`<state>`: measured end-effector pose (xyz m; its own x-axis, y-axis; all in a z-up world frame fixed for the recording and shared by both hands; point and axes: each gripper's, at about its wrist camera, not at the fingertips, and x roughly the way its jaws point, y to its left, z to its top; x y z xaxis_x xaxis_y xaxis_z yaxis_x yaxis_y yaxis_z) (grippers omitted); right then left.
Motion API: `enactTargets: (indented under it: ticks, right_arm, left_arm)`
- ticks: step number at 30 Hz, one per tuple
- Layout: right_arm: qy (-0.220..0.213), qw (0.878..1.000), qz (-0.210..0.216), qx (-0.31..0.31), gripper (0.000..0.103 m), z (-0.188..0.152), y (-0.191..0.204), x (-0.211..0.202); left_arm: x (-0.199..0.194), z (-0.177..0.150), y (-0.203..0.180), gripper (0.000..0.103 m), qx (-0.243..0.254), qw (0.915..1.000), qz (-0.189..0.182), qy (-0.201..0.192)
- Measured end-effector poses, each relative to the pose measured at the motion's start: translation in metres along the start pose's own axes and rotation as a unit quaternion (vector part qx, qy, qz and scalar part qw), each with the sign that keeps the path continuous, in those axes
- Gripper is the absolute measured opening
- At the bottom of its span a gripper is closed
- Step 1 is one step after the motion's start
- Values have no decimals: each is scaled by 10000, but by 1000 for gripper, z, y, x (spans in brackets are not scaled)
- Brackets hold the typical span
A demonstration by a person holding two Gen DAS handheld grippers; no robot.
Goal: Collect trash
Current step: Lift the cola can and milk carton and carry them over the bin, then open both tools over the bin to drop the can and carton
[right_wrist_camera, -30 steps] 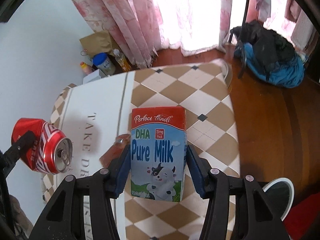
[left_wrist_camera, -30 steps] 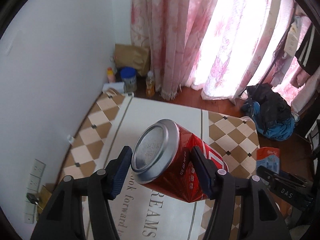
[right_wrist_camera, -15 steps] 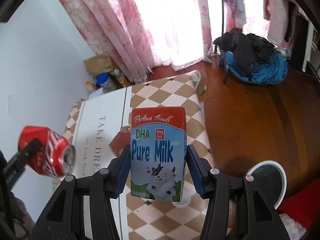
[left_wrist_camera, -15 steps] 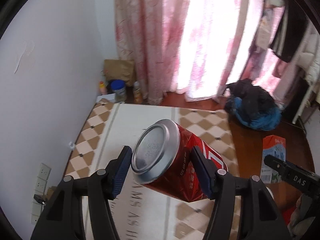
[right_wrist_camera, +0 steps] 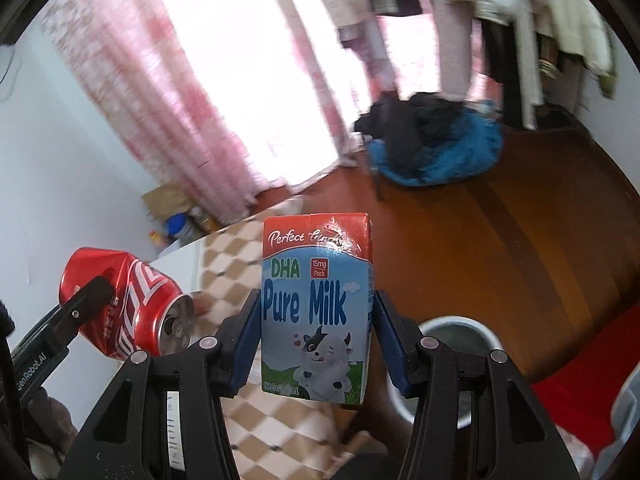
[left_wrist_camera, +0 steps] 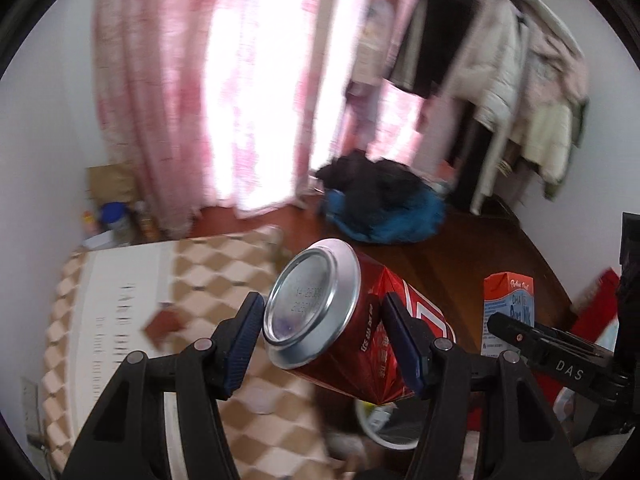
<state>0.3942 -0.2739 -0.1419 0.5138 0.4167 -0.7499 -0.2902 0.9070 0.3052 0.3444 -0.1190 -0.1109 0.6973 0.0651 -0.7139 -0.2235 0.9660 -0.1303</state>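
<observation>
My left gripper [left_wrist_camera: 322, 338] is shut on a crumpled red soda can [left_wrist_camera: 344, 328], held in the air with its silver base toward the camera. The can also shows at the left of the right wrist view [right_wrist_camera: 128, 308]. My right gripper [right_wrist_camera: 314, 328] is shut on a blue and red Pure Milk carton [right_wrist_camera: 316, 312], held upright. The carton also shows at the right of the left wrist view [left_wrist_camera: 508, 304]. A white round bin [right_wrist_camera: 460, 356] stands on the floor just below and right of the carton; its rim shows under the can in the left wrist view [left_wrist_camera: 380, 424].
A checkered brown and white mat [left_wrist_camera: 208, 280] with a small red-brown wrapper [left_wrist_camera: 162, 326] lies low on the left. A blue and black pile of clothes [right_wrist_camera: 432, 140] lies on the wooden floor by pink curtains [right_wrist_camera: 224, 80]. Coats hang at the right [left_wrist_camera: 520, 80]. Jars stand in the corner [left_wrist_camera: 116, 220].
Both grippers have lifted and swung right, away from the mat, with the can and the carton still held. The white bin has come closer under the right gripper.
</observation>
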Motion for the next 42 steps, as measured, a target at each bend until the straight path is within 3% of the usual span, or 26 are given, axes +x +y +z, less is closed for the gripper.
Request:
enactTargets:
  ticks: [5,11,15,20,24,29,30,31,32,33,34,42]
  right_arm:
    - [173,9979,-388,489,56,-19,-89,-1]
    - [684,9889,-710,1108,56,-62,-180,41]
    - [1102,9803,-832,1410,56,-93,-226,84]
    - [1644,9700,-862,1569,56,-121,-263,143]
    - [1968,9640,-889,1554,56,-135,-279,179]
    - [2313,9583,-770,1493,57,-145,-293,217]
    - [2347,9575,-778,1485,62,-145,-295,221]
    - [2369,9573,-763,1470,83,-146,-295,225]
    - [2425,9559,-804,1446,94,-147,-297,229]
    - [2442,9551,-835,1453,103,-148,-296,230]
    - [2467,9542,-871,1450,103,-147,-294,231]
    - [2537,9493,-1319,1309,103,-151,-288,212]
  left_arm:
    - [54,-22,-54,58,333,9975,-318,536]
    - [127,-61,-107,58,727,9875,-435,1327]
    - [177,-92,-132,58,909,9752,-450,1969]
    - [242,-124,-144,57,903,9517,-559,2880]
    - [268,-137,-140,59,814,9408,-423,3263]
    - [273,-141,-130,61,699,9389,-198,3365]
    - [275,-141,-132,63,705,9394,-134,3351]
    - [274,-140,-131,72,729,9405,-41,3319]
    - [272,-140,-130,86,757,9416,45,3280]
    - [271,-140,-129,94,785,9425,129,3246]
    - [268,-140,-128,101,833,9433,213,3205]
    - [247,-141,-130,101,913,9493,397,2981]
